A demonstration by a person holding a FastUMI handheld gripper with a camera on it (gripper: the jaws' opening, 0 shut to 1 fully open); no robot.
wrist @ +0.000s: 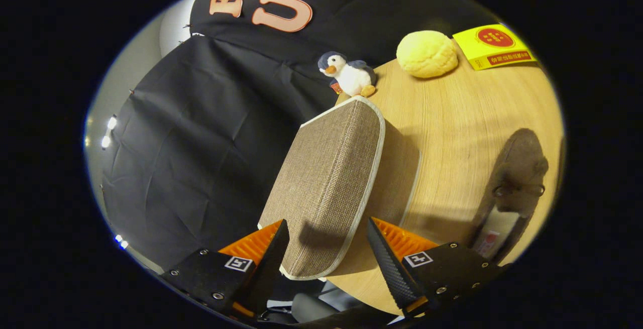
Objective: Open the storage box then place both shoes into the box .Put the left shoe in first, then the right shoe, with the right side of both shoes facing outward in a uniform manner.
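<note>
The gripper point(326, 248), jaws apart, straddles the near edge of the box point(326, 183) lid, a stiff, light-looking fabric panel best pinched at its piped rim, while a shoe point(517, 188) lies on the table point(452, 118) rightward.

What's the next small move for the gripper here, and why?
Probably close the gripper on the storage box lid, then lift. The fingers stand open on either side of the lid's near edge, not pressing it, and the brown shoe still lies on the table, so opening comes first.
</note>
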